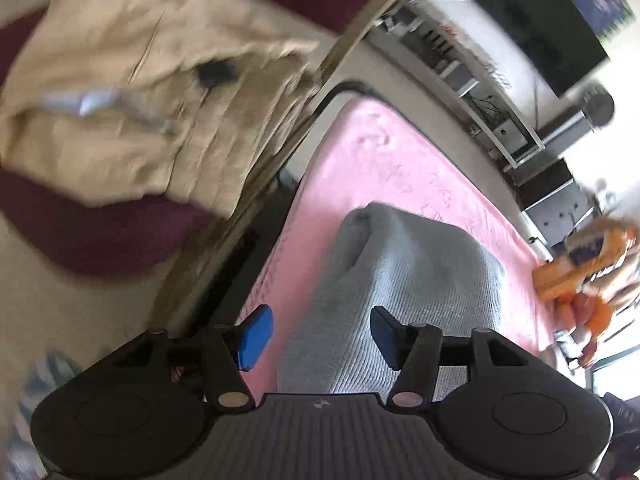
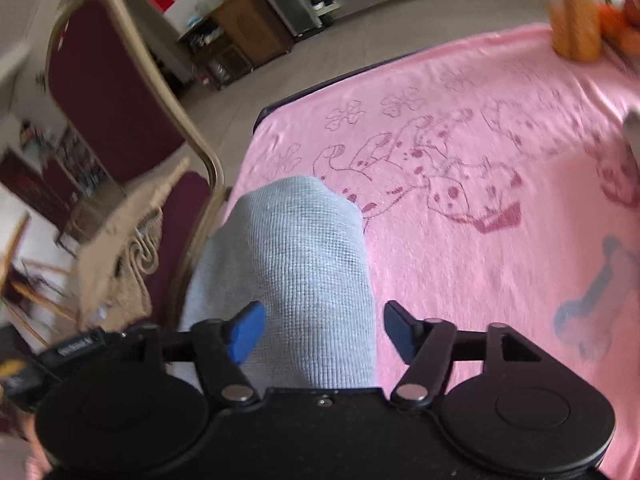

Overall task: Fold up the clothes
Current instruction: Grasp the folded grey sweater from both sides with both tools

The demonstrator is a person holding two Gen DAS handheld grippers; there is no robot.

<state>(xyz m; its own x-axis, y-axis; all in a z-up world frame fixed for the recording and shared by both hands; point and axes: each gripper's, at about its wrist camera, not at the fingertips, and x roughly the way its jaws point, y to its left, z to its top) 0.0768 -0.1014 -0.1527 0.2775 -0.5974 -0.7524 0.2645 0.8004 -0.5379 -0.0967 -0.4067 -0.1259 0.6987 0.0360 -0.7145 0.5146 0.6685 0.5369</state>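
A light grey-blue knit garment (image 1: 404, 280) lies bunched on the pink blanket (image 1: 384, 160). My left gripper (image 1: 320, 336) is open just above its near end, one blue fingertip on each side of the cloth. In the right wrist view the same garment (image 2: 296, 248) stretches away from my right gripper (image 2: 324, 334), which is also open and straddles it without pinching. A beige garment (image 1: 132, 92), blurred, lies on a maroon chair seat (image 1: 104, 236) to the left of the table.
The pink blanket (image 2: 480, 184) with printed figures covers the table. A gold-framed maroon chair (image 2: 108, 92) stands at the table's left edge, beige cloth (image 2: 128, 232) draped on it. Orange objects (image 1: 580, 276) sit at the far corner. Shelving and a dark screen (image 1: 536, 28) lie beyond.
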